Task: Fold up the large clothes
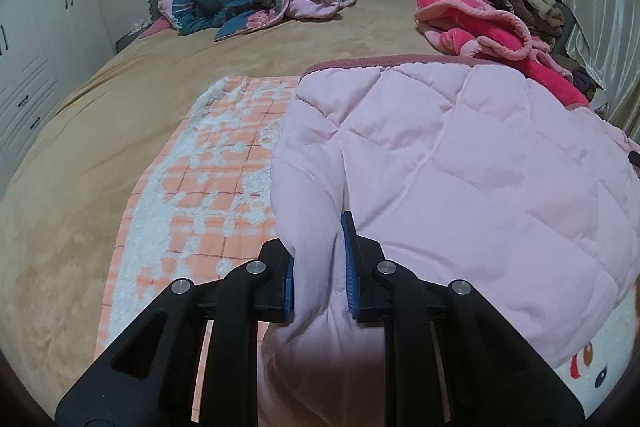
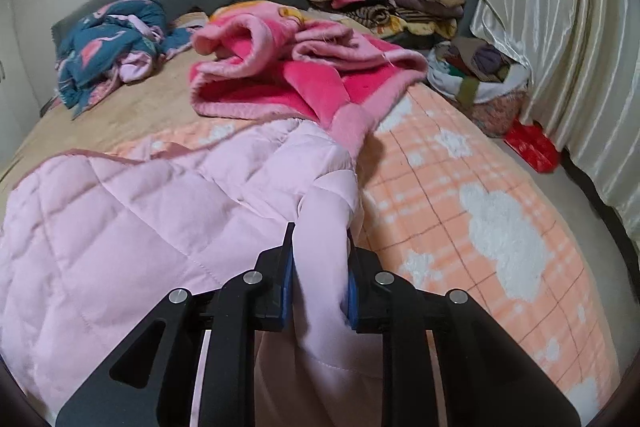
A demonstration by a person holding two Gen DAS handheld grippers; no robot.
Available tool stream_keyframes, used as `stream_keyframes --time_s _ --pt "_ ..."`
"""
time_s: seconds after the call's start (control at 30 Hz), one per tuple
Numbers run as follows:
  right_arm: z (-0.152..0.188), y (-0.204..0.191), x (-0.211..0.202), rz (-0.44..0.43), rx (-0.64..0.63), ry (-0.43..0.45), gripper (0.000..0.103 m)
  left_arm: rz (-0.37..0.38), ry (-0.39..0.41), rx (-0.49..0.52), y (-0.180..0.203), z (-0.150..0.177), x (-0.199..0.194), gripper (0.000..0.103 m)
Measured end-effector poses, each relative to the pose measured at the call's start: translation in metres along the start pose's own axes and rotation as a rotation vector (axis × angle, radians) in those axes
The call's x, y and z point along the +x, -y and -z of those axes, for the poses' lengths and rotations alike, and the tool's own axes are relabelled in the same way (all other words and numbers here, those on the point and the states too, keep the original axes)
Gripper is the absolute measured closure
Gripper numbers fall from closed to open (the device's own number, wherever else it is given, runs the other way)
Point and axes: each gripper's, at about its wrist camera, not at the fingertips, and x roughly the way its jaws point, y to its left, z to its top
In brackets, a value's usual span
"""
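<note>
Both tongs, left (image 1: 320, 259) and right (image 2: 320, 267), clamp pink jacket (image 1: 460, 167) over blanket (image 1: 208, 187); folding barely begun.

No legible text, label, brand, number or sign appears in either of my two wrist views. The pink quilted garment (image 1: 460, 163) held in my jaws shows plain stitched fabric with no tag or print that I can read. The orange checked blanket (image 2: 480, 227) carries only white cloud shapes, not letters. A cartoon-like motif (image 1: 588, 367) at the lower right of my left wrist view shows red and dark marks, with no readable characters. The red package (image 2: 532, 147) on the floor by the curtain is too blurred for me to tell whether it bears writing.
</note>
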Motion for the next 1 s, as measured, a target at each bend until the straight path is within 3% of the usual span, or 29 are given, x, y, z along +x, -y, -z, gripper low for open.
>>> stream_keyframes --time_s 0.23,0.4,0.43,0.53,0.7,0.87,1.0 --pt "0.009 -0.004 0.006 0.042 -0.009 -0.020 0.081 -0.009 0.006 0.016 -0.001 0.002 0.000 0.088" --pt "0.016 0.002 -0.009 0.046 -0.034 -0.054 0.064 -0.029 0.006 0.034 0.003 0.004 -0.012 0.083" --pt "0.016 0.006 -0.016 0.031 -0.023 -0.051 0.062 -0.035 0.007 0.033 0.003 0.004 -0.016 0.078" --pt "0.020 0.010 -0.039 -0.007 -0.017 -0.026 0.040 -0.053 0.030 0.046 0.004 0.004 -0.030 0.059" --pt "0.029 0.008 -0.090 -0.059 -0.039 0.035 0.007 -0.051 0.074 0.061 0.006 0.001 -0.068 0.040" --pt "0.041 0.002 -0.143 -0.080 -0.095 0.090 0.004 -0.041 0.113 0.071 0.013 0.003 -0.103 0.015" --pt "0.053 0.000 -0.180 -0.088 -0.128 0.141 0.004 -0.055 0.140 0.091 0.020 0.011 -0.131 0.009"
